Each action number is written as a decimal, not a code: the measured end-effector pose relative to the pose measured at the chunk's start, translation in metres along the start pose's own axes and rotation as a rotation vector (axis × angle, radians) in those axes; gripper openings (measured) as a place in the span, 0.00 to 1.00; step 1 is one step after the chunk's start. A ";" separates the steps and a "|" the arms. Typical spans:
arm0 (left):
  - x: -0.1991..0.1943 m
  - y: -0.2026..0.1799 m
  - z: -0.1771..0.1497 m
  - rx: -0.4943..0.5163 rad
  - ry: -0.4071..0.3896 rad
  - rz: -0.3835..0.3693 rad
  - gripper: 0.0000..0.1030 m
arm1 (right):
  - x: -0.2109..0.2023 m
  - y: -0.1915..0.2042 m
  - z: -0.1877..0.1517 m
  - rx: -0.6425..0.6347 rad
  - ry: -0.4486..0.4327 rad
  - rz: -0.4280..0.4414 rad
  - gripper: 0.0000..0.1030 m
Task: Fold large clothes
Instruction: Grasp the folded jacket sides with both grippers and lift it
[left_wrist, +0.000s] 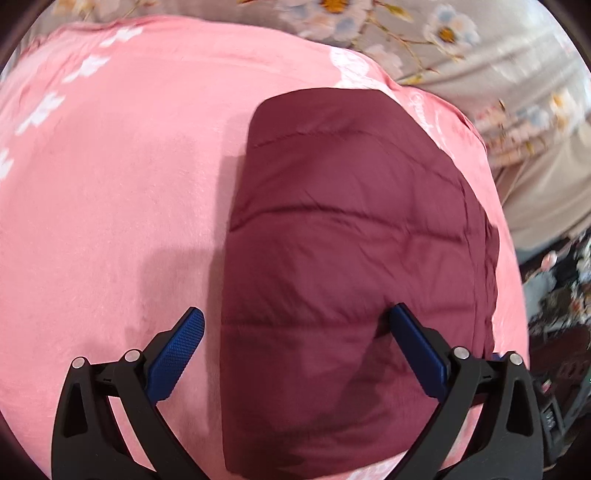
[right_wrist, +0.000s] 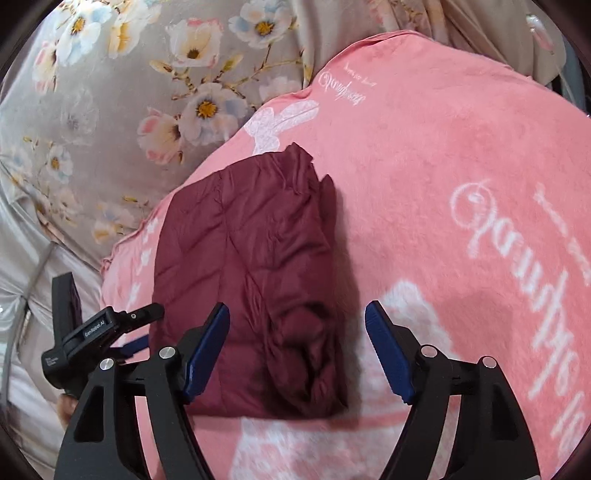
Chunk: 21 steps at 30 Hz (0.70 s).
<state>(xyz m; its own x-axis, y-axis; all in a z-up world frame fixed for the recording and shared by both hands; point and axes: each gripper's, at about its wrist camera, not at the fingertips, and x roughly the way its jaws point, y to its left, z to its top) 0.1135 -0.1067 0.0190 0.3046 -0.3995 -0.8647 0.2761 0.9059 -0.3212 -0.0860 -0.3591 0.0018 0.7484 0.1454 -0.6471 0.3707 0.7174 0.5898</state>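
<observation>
Two grippers, left (left_wrist: 295, 347) and right (right_wrist: 295, 343), hover with fingers spread wide, holding nothing, over the folded jacket (right_wrist: 251, 280); "Genrobot.AI" marks the left one.

Pink fleece blanket (left_wrist: 110, 192) spread wide, printed with white flowers, a white butterfly (right_wrist: 275, 123) and looping white script (right_wrist: 495, 225), its wavy hem running along the near edge. Underneath and beyond, beige bedsheet (right_wrist: 110, 110) with large white, pink and blue blossoms (right_wrist: 207, 107), creased into long folds toward the far side. Blurred dark clutter (left_wrist: 561, 295) past the blanket's right edge, too indistinct to make out.
</observation>
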 end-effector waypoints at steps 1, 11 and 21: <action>0.004 0.002 0.002 -0.011 0.011 -0.018 0.95 | 0.005 0.001 0.002 0.007 0.008 0.008 0.73; 0.040 0.015 0.009 -0.087 0.061 -0.103 0.96 | 0.066 -0.006 0.004 0.102 0.100 0.068 0.86; 0.055 0.013 0.009 -0.066 0.054 -0.083 0.96 | 0.079 0.008 0.007 0.032 0.096 0.119 0.87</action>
<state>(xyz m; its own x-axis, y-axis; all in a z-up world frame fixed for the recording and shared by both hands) 0.1420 -0.1179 -0.0293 0.2329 -0.4673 -0.8529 0.2369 0.8778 -0.4163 -0.0200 -0.3468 -0.0418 0.7328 0.2938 -0.6137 0.3005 0.6695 0.6793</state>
